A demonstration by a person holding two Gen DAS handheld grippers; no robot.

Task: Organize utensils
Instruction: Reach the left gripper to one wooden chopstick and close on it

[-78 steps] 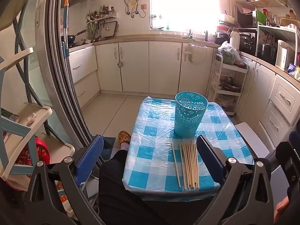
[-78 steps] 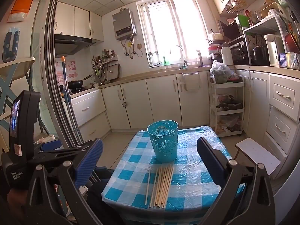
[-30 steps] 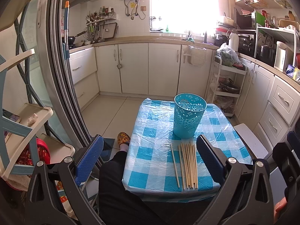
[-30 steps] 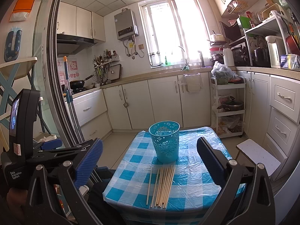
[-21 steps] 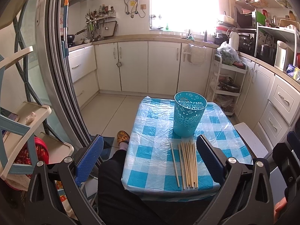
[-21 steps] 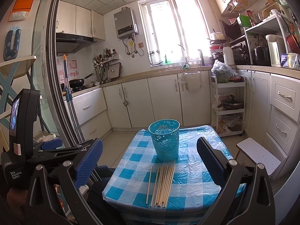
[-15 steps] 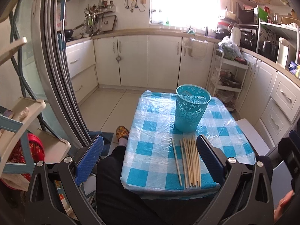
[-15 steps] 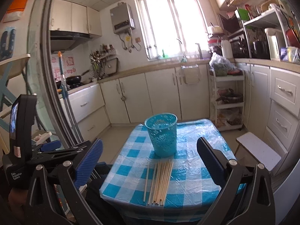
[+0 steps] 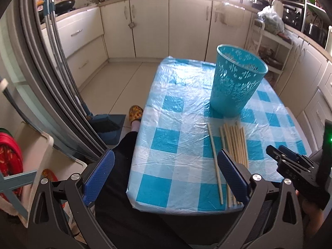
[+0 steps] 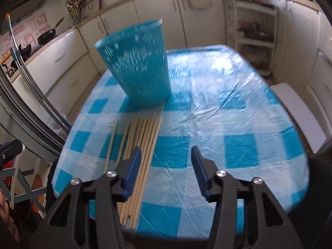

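Note:
Several wooden chopsticks (image 9: pixel 234 143) lie side by side on the blue checked tablecloth (image 9: pixel 172 143), with one chopstick (image 9: pixel 214 159) apart to their left. A turquoise perforated basket (image 9: pixel 236 85) stands upright behind them. My left gripper (image 9: pixel 166 176) is open and empty, held above the table's near edge. My right gripper (image 10: pixel 165 170) is open and empty, low over the table, its left finger over the chopsticks (image 10: pixel 141 149) in front of the basket (image 10: pixel 139 66). The right gripper also shows at the right of the left wrist view (image 9: pixel 294 166).
The small table (image 10: pixel 228 112) stands in a kitchen with cream cabinets (image 9: pixel 149 27) behind. A white stool (image 10: pixel 298 114) is at the table's right. My leg and a yellow slipper (image 9: pixel 136 114) are at its left, by a sliding door frame (image 9: pixel 51 78).
Both grippers have tipped down and moved toward the table. The right gripper has dropped close over the chopsticks and its jaws have narrowed but remain open.

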